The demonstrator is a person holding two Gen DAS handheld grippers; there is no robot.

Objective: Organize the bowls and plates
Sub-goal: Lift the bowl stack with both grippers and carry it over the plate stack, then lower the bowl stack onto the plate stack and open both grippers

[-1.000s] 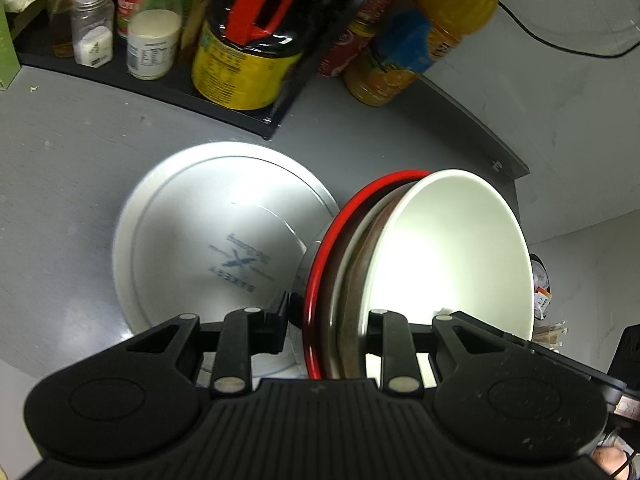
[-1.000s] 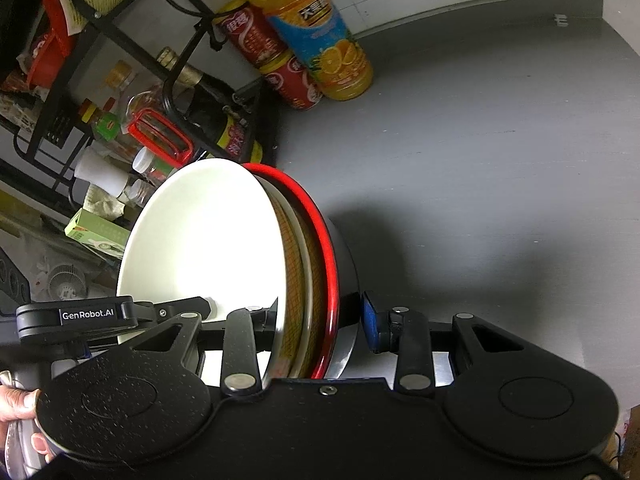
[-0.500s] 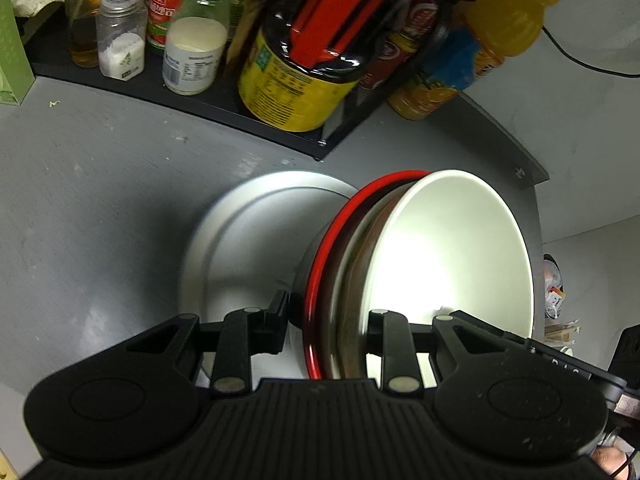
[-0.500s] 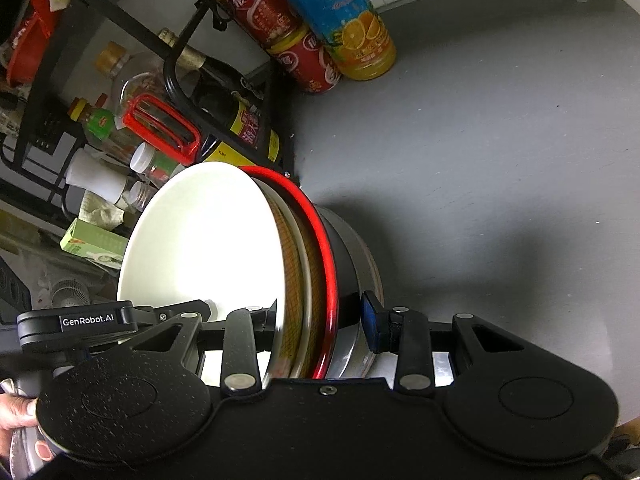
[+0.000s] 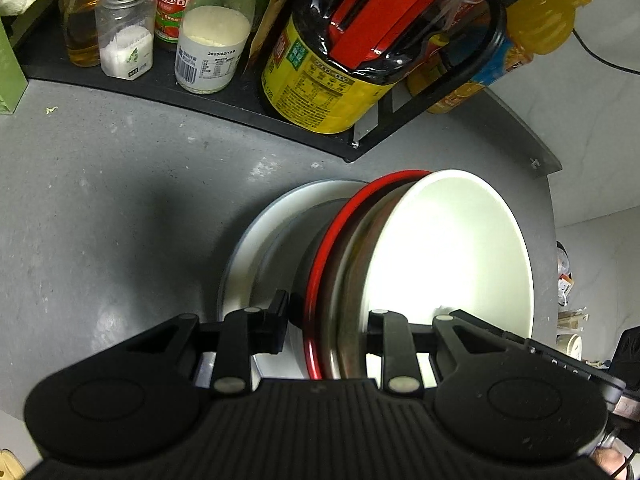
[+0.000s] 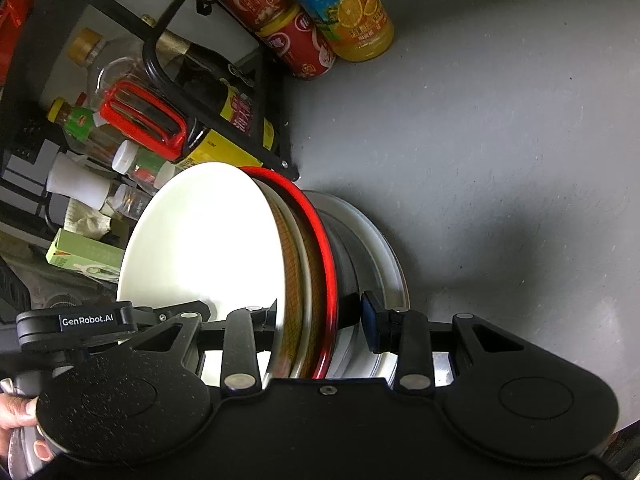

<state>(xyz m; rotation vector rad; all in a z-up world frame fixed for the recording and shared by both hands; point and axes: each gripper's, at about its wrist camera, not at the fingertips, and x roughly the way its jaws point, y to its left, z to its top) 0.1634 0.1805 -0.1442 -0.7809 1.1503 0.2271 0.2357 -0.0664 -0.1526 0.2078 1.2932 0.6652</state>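
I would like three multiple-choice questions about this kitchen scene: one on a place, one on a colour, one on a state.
1. Where is the orange juice bottle?
A. on the grey counter beside the red cans
B. inside the white bowl
C. lying on the plate

2. Rim colour of the outermost bowl in the nested stack?
A. blue
B. red
C. green

3. How does the left gripper stand?
A. wide open, holding nothing
B. shut on the bowl stack
C. out of view

Key: 1 A, it stands by the cans; 2 B, red edge visible; 3 B, fingers press both sides.
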